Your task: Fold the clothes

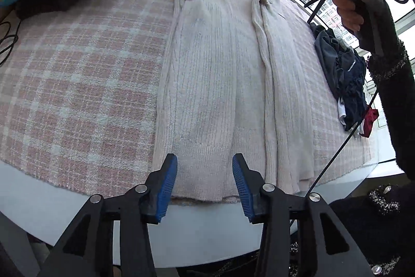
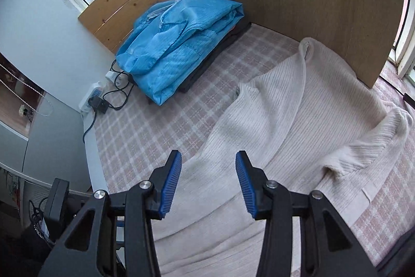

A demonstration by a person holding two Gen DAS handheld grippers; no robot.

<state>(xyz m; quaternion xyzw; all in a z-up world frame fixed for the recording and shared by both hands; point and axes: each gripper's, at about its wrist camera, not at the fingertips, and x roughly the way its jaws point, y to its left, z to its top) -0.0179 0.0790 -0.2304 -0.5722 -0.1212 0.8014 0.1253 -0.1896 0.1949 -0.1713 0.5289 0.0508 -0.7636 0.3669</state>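
Hovering with their blue pads spread apart and nothing between them, the left fingers (image 1: 205, 183) hang over the near hem of a cream knitted sweater (image 1: 220, 74). The right fingers (image 2: 208, 184) are likewise wide open and empty, held above the sweater's body, higher up toward its collar end. The sweater lies flat on the checked cloth (image 1: 77, 85) that covers the counter, both sleeves turned in over the body. Its long axis runs straight away from the left fingers, hem nearest the counter's front edge, collar pointing at the wooden board at the back. So the left hand is nearer the hem, the right hand (image 1: 347, 7) nearer the shoulders. Folded clothes topped by a blue shirt (image 2: 181, 43) sit at the back left corner; a dark heap of clothes (image 1: 345, 77) lies right of the sweater.
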